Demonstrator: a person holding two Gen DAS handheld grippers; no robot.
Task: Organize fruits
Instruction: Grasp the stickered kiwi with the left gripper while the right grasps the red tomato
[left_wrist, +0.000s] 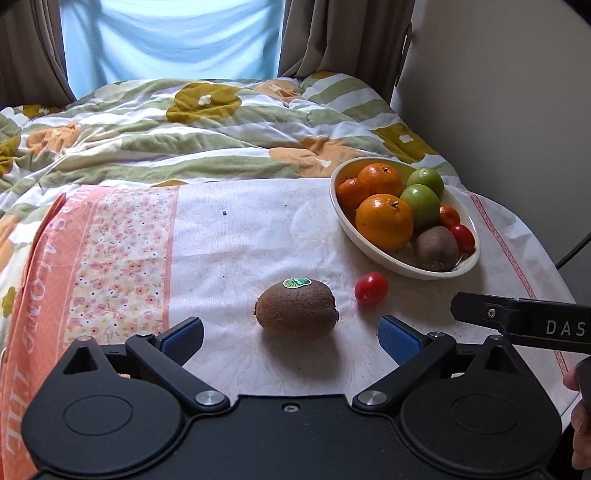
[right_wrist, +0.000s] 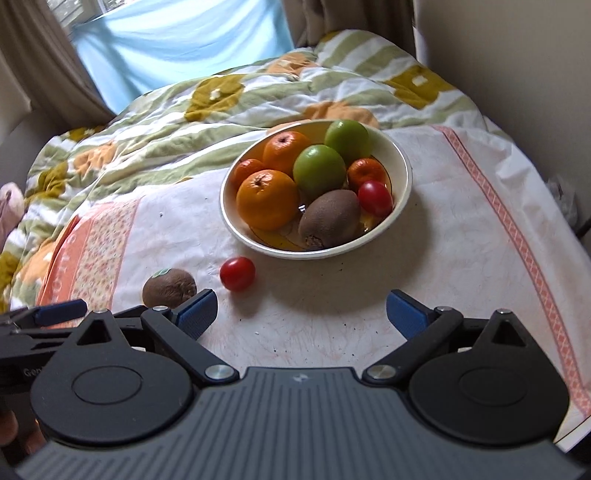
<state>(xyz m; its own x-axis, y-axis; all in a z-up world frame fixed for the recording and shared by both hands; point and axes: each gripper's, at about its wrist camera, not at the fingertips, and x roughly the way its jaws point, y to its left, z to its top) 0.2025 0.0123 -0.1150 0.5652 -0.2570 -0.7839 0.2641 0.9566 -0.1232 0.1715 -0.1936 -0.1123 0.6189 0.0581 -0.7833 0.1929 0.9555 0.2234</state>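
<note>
Most fruit fills your bowl (right_wrist: 400, 155); the kiwi (left_wrist: 296, 309) and tomato (left_wrist: 371, 288) at its 7 o'clock remain on the tabletop (right_wrist: 443, 258), with both the left tool (left_wrist: 291, 332) and right tool (right_wrist: 301, 308) spread apart, empty.

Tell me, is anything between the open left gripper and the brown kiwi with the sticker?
Nothing: only bare white cloth separates the left gripper from the brown fuzzy stickered kiwi, in the left wrist view.

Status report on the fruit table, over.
Both tongs open, empty: left tongs lined up on loose kiwi, right tongs over bare cloth. Cherry tomato also outside bowl. Nothing blocking either fruit.
</note>
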